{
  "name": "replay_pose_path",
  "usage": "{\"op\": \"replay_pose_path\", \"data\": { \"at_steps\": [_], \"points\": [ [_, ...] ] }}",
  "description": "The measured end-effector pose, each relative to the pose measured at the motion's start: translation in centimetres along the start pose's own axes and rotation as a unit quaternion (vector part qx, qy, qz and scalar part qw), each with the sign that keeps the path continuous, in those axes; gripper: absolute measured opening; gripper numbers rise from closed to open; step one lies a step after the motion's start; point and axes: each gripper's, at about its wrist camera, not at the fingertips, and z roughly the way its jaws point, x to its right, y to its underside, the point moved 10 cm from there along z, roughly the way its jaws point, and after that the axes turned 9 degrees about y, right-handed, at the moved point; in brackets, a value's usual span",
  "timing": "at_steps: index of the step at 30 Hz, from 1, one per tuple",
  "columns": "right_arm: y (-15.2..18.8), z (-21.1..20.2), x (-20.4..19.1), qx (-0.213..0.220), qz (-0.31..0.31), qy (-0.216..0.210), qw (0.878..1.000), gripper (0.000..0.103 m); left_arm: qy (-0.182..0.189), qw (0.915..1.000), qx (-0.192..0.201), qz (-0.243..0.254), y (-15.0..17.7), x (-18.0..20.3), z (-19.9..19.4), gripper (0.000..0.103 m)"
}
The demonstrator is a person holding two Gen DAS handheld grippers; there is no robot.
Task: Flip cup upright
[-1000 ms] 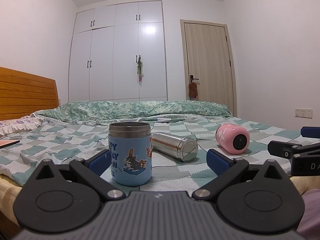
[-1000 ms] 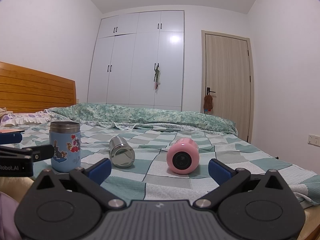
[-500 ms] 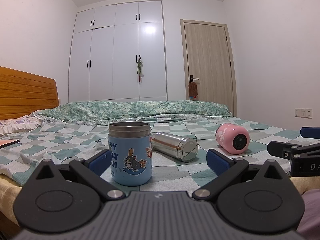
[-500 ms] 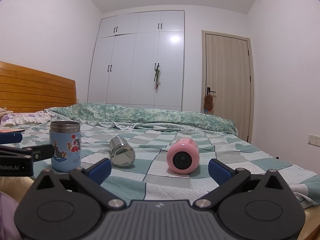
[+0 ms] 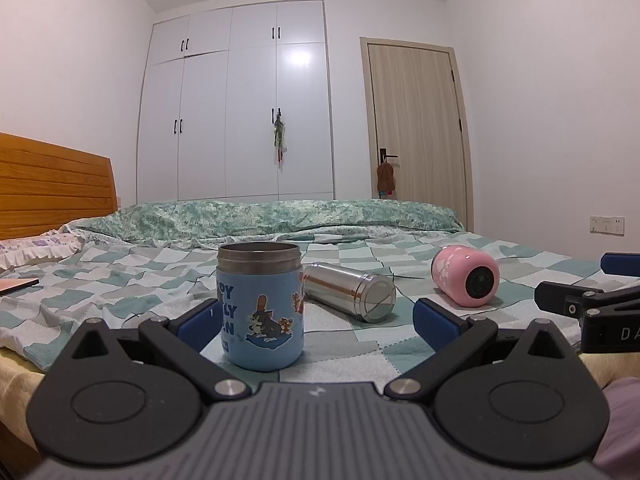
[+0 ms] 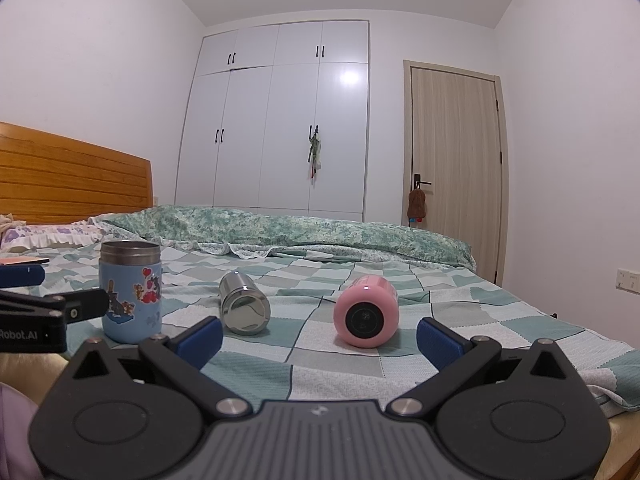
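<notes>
A blue cartoon cup (image 5: 260, 308) stands upright on the checked bedspread, just ahead of my open left gripper (image 5: 316, 320) and near its left finger. It also shows in the right wrist view (image 6: 131, 292). A steel cup (image 5: 348, 291) lies on its side beyond it, seen too in the right wrist view (image 6: 243, 308). A pink cup (image 5: 466, 275) lies on its side to the right. In the right wrist view the pink cup (image 6: 366, 311) lies just ahead of my open, empty right gripper (image 6: 319, 336).
The bed (image 6: 500, 312) has a rumpled green quilt (image 6: 280, 228) at the back and a wooden headboard (image 6: 72, 180) on the left. A flat pinkish object (image 5: 18, 285) lies at far left. White wardrobe and door stand behind.
</notes>
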Motion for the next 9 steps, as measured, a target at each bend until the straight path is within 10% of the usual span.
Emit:
{"op": "replay_pose_path", "data": {
  "at_steps": [9],
  "points": [
    [-0.01,0.01,0.0,0.0,0.0,0.0,1.0,0.103,0.004,1.0,-0.002,0.001,0.17,0.06,-0.05,0.103]
  ]
}}
